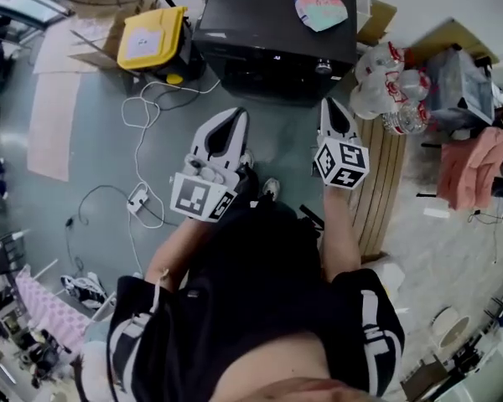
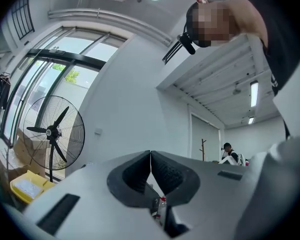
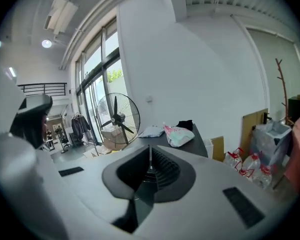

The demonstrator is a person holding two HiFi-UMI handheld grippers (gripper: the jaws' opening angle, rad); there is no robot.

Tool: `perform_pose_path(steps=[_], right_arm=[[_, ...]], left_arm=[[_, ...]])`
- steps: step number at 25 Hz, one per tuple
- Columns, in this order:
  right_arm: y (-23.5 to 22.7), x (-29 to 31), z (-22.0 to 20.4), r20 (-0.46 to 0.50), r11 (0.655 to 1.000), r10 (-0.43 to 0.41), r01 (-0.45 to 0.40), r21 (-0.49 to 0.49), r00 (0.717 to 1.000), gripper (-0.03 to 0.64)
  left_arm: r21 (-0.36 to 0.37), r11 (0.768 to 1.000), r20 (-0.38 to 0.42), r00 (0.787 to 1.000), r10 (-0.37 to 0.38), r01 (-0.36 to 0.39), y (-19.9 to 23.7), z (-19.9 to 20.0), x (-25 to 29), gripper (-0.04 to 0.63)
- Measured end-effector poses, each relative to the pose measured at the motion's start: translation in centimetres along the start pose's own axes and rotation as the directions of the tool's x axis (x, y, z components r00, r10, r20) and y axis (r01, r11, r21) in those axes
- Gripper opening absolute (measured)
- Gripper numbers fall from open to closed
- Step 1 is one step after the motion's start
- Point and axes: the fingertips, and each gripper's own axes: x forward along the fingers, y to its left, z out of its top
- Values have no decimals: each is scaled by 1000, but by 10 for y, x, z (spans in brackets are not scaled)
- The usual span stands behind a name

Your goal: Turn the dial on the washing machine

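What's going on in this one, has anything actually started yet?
A person stands facing the black washing machine with a tool in each hand. The left tool and the right tool both have their jaws together with nothing between them, and neither touches the machine. In the head view, the dial sits at the machine's near right corner, just ahead of the right tool. The dial has not been gripped or turned yet.

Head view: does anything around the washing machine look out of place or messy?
Nothing looks damaged or spilled, but the floor is cluttered: a white cable trails in loose loops left of the washing machine, and plastic bottles lie heaped at its right. A printed bag lies on its top.
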Motion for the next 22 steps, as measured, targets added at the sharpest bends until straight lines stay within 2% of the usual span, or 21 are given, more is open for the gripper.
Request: perform_pose_path(steps=[5, 10, 22], right_arm=[[36, -61, 25, 56, 1000, 1, -1, 1, 998, 28], [66, -93, 29, 91, 999, -16, 19, -35, 996, 26], [102, -110, 17, 92, 1000, -29, 30, -9, 995, 26]], left_arm=[[1, 1000, 29, 1000, 10, -10, -1, 24, -35, 23], [-4, 1000, 23, 1000, 19, -19, 7, 25, -55, 23], [-15, 1000, -2, 1000, -23, 23, 20, 17, -72, 22]])
